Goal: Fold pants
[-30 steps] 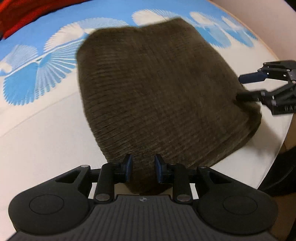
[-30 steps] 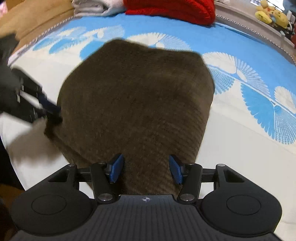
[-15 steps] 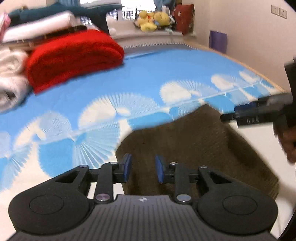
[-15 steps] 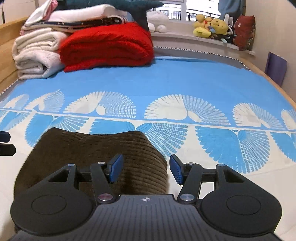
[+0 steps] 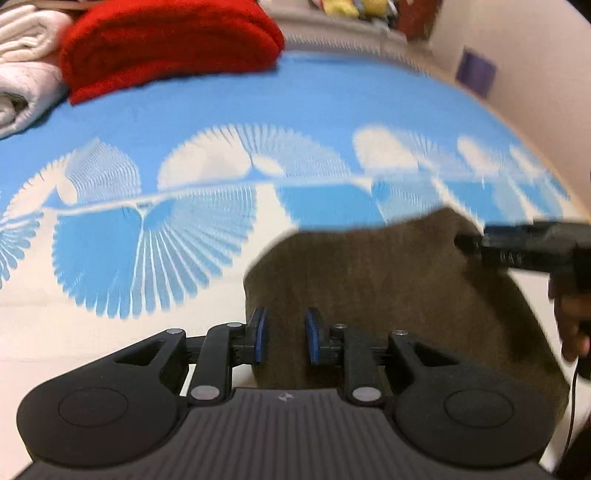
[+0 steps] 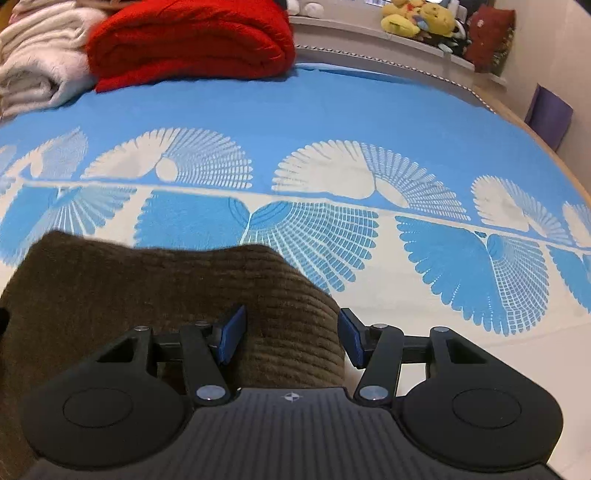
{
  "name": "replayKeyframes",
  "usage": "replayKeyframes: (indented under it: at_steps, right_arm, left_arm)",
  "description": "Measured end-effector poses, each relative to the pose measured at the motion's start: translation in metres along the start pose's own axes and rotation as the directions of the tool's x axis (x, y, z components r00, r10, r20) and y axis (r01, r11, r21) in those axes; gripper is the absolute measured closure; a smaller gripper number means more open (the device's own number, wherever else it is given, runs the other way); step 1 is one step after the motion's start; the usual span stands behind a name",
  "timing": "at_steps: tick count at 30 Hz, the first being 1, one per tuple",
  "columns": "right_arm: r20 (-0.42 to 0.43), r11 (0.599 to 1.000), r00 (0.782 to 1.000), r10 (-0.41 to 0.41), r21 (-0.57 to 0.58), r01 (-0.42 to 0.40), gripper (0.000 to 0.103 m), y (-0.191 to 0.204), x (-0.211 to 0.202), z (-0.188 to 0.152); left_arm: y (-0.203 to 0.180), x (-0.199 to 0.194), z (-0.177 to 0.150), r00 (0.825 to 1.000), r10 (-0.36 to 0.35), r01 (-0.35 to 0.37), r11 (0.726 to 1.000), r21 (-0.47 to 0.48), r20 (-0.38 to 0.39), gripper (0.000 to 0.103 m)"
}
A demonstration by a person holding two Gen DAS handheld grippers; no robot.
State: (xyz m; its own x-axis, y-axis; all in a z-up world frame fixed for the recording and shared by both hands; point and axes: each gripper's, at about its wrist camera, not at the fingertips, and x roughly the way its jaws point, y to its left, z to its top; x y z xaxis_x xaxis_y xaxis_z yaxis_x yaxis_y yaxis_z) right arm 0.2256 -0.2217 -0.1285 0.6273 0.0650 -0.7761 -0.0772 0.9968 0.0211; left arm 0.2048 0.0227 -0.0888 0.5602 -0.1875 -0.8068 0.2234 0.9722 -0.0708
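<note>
The brown corduroy pants [image 5: 388, 291] lie folded in a compact pile on the blue and white bedspread [image 5: 207, 155]. My left gripper [image 5: 284, 336] is open, its blue pads spread over the pile's near left edge. My right gripper [image 6: 290, 334] is open wide over the pants [image 6: 147, 288] at their right end, with cloth between the pads but not pinched. The right gripper also shows in the left wrist view [image 5: 480, 243], at the pile's far right corner.
A folded red blanket [image 6: 192, 40] and white towels [image 6: 33, 62] sit at the head of the bed [image 6: 332, 110]. Stuffed toys [image 6: 417, 16] line a ledge behind. A wall and a purple box [image 6: 550, 118] stand to the right.
Both grippers have lifted and tilted up from looking down on the pile, so the views now look across the bed. The pants lie lower in both views.
</note>
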Motion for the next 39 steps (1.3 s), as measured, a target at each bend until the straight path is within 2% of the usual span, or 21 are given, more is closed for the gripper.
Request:
replayKeyframes:
  at_steps: [2,3,4,6,13,15,16,18,20,23,28,30,33,34,35,39]
  right_arm:
    - [0.041,1.000,0.999,-0.001,0.011,0.000,0.049,0.001,-0.007,0.004]
    - [0.058,1.000,0.998,-0.013,-0.009,0.014,0.049,0.003,-0.007,0.004]
    - [0.054,0.999,0.998,-0.030,-0.043,0.033,0.049,0.006,-0.004,0.002]
    - [0.024,0.997,0.999,-0.032,-0.065,0.033,0.049,0.006,0.006,-0.003]
    - [0.026,0.996,0.998,-0.053,-0.072,0.054,0.047,0.010,0.010,0.000]
    - [0.030,0.996,0.998,-0.052,-0.068,0.054,0.046,0.009,0.006,0.000]
    - [0.038,0.996,0.998,-0.052,-0.065,0.054,0.043,0.008,0.003,0.001]
    - [0.059,0.996,0.996,-0.062,-0.065,0.066,0.039,0.008,-0.006,0.002]
    - [0.094,0.996,0.994,-0.062,-0.059,0.068,0.038,0.008,-0.023,0.004]
    - [0.172,0.998,0.984,-0.039,-0.040,0.047,0.029,0.005,-0.061,0.009]
    - [0.306,1.000,0.952,-0.012,0.013,0.008,0.014,-0.006,-0.143,0.012]
    - [0.350,1.000,0.937,0.005,0.014,-0.010,0.010,-0.009,-0.178,0.003]
    - [0.390,1.000,0.921,0.018,0.001,-0.020,0.004,-0.012,-0.219,-0.020]
    - [0.395,1.000,0.918,0.024,0.003,-0.027,0.003,-0.013,-0.231,-0.030]
    - [0.399,0.999,0.917,0.029,0.008,-0.036,0.003,-0.015,-0.241,-0.041]
    - [0.378,0.997,0.925,0.029,0.053,-0.053,0.001,-0.018,-0.264,-0.087]
  left_arm:
    - [0.002,0.011,0.000,1.000,0.002,-0.002,1.000,-0.017,-0.021,0.077]
    - [0.003,0.022,-0.003,0.998,0.004,-0.005,1.000,-0.005,-0.059,0.076]
    - [0.002,0.027,-0.005,0.998,0.014,-0.013,1.000,0.009,-0.061,0.073]
    - [0.000,0.028,-0.003,0.998,0.029,-0.028,0.999,0.032,-0.051,0.070]
    - [0.001,0.019,-0.002,0.998,0.034,-0.033,0.999,0.028,-0.047,0.063]
    - [0.001,0.016,-0.002,0.998,0.043,-0.042,0.999,0.030,-0.035,0.059]
    - [0.000,0.013,-0.002,0.998,0.052,-0.052,0.998,0.027,-0.023,0.055]
    - [-0.001,0.002,-0.002,0.998,0.064,-0.065,0.998,0.021,0.022,0.049]
    - [-0.004,-0.016,-0.002,0.992,0.081,-0.083,0.996,0.019,0.097,0.032]
    - [-0.009,-0.050,-0.005,0.971,0.107,-0.110,0.994,0.004,0.215,0.020]
    - [-0.019,-0.110,-0.006,0.936,0.185,-0.174,0.983,-0.066,0.299,0.019]
    - [-0.022,-0.136,-0.009,0.929,0.187,-0.172,0.982,-0.074,0.320,0.019]
    - [-0.028,-0.178,-0.028,0.916,0.227,-0.201,0.973,-0.111,0.330,0.012]
    - [-0.029,-0.190,-0.039,0.917,0.234,-0.202,0.971,-0.131,0.323,0.003]
    - [-0.030,-0.200,-0.049,0.921,0.232,-0.196,0.970,-0.145,0.311,0.000]
    - [-0.042,-0.225,-0.096,0.939,0.247,-0.205,0.960,-0.190,0.238,0.000]
